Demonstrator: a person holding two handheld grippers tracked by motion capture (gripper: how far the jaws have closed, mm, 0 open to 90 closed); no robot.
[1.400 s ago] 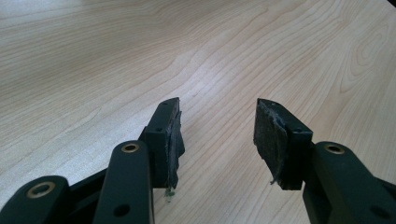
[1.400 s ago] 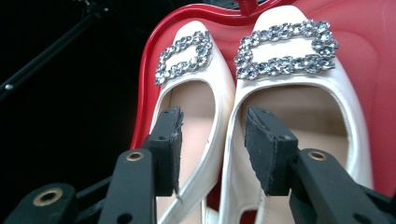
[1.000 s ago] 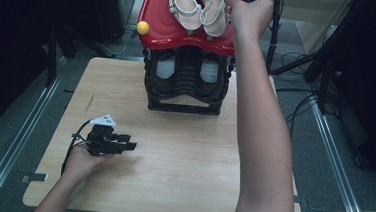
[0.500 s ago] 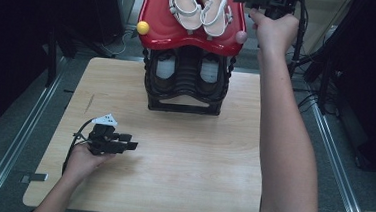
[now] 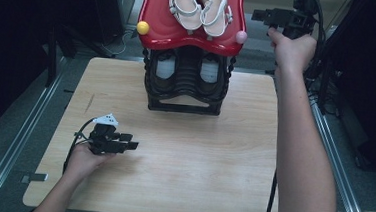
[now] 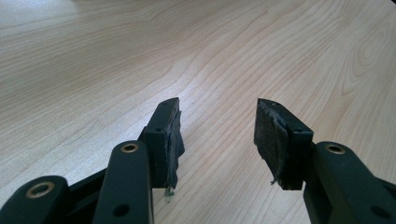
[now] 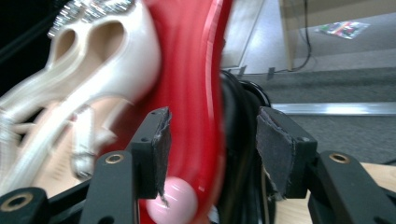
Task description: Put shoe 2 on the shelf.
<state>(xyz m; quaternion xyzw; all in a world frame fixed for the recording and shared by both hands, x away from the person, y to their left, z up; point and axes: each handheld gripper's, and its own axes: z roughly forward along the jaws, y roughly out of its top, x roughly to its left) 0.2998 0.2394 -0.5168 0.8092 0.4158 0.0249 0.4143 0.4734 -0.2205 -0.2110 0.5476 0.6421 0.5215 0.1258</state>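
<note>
A pair of white strappy sandals (image 5: 199,9) lies on the red top shelf (image 5: 233,44) of a black shoe rack (image 5: 186,81) at the table's far side. A yellow ball (image 5: 143,27) and a pink ball (image 5: 241,37) sit on the shelf's front corners. My right gripper (image 5: 258,14) is raised to the right of the shelf, open, pointing left at its edge; its own view shows a sandal (image 7: 88,79), the red shelf (image 7: 196,93) and the pink ball (image 7: 170,205) between empty jaws. My left gripper (image 5: 132,144) rests open on the wooden table (image 5: 198,152) near the front left, nothing between its pads (image 6: 268,135).
Another pair of shoes (image 5: 166,67) sits on the rack's lower shelf. Metal rails (image 5: 18,139) run along both sides of the table. Dark floor and cables (image 5: 324,60) lie behind the right hand.
The right hand has drawn away from the sandals to the right, off the shelf, and now holds its gripper beside the shelf's right edge. The left gripper has stayed put.
</note>
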